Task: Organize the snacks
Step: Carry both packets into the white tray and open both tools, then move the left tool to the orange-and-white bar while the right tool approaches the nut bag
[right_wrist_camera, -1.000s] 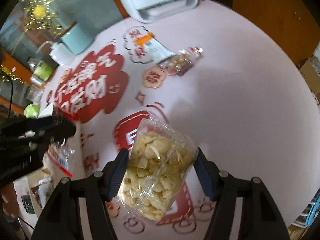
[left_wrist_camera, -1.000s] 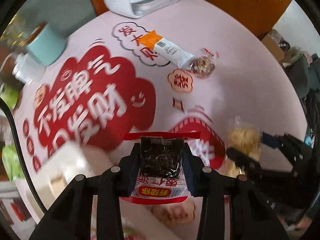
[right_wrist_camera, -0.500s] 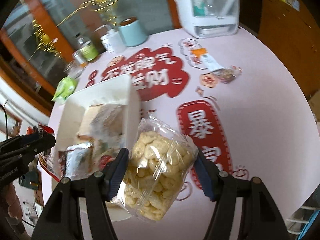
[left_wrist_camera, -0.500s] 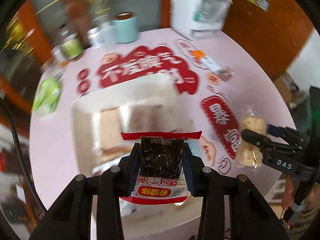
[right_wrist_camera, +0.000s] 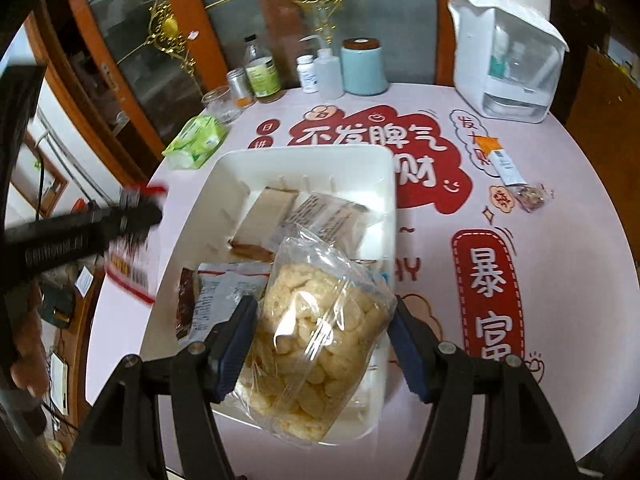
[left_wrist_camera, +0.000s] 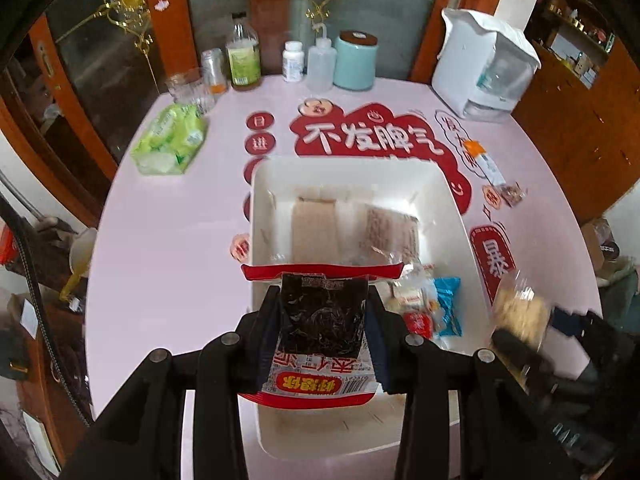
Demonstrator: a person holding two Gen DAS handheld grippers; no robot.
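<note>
The left tool (left_wrist_camera: 323,322) is angled steeply down over the near end of a white bin (left_wrist_camera: 460,216), its dark fingers pinched on a flat packet (left_wrist_camera: 322,314) with a glossy black window, a red crimped edge and a red-and-white printed label. The right tool (right_wrist_camera: 323,330) is tilted down likewise over the near right corner of the bin, its blue-padded fingers (right_wrist_camera: 234,354) pressed against both sides of a clear crinkled bag (right_wrist_camera: 320,332) of pale, lumpy puffed pieces; the bag bulges between them.

The bin is rectangular, smooth plastic with rounded corners, and stands in the middle of the pink surface (left_wrist_camera: 168,240), which is printed with red cloud shapes and white characters. Inside it, flat brown and grey wrapped packs are laid toward the far end, and small red, white and blue wrappers are gathered at the near right.

On the right of the surface, well apart from the bin, an orange-and-white sachet (right_wrist_camera: 500,158) is seen beside a small clear pouch (right_wrist_camera: 532,194) of mixed bits. A soft green pack (left_wrist_camera: 170,140) lies at the far left.
</note>
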